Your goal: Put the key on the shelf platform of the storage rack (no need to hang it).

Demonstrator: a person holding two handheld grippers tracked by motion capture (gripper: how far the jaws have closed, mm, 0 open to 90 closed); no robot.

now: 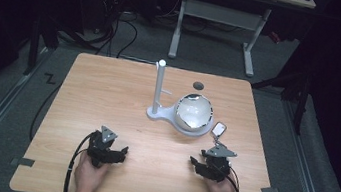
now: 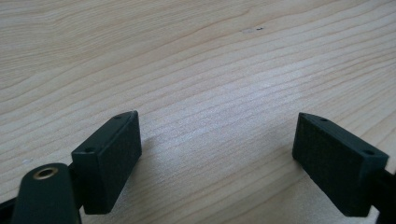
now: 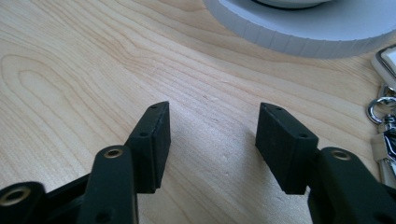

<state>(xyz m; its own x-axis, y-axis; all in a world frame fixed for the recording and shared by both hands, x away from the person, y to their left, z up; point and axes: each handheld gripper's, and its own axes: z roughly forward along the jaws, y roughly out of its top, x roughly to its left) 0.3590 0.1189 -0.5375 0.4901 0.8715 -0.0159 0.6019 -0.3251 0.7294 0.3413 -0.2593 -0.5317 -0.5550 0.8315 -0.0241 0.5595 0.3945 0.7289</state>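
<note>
A white stand point(image 1: 158, 89) with an upright post rises from the middle of the wooden table point(image 1: 108, 92). Its round base point(image 1: 192, 129) carries a white bowl point(image 1: 194, 112). A key fob on a ring of keys point(image 1: 218, 130) lies just right of that base. Near the front edge, my left gripper point(image 1: 121, 152) is open over bare wood, and its jaws point(image 2: 217, 140) stand wide apart with nothing between them. My right gripper point(image 1: 195, 162) is open too, below the bowl. In the right gripper view point(image 3: 212, 135) the base's rim point(image 3: 303, 28) lies ahead and the keys point(image 3: 384, 114) at the right edge.
A small dark round hole point(image 1: 198, 85) sits in the tabletop behind the bowl. Tape marks point(image 1: 270, 191) flag the front corners. Beyond the table stand a white desk frame point(image 1: 220, 17) and floor cables point(image 1: 116, 33). Bare wood spans the left half.
</note>
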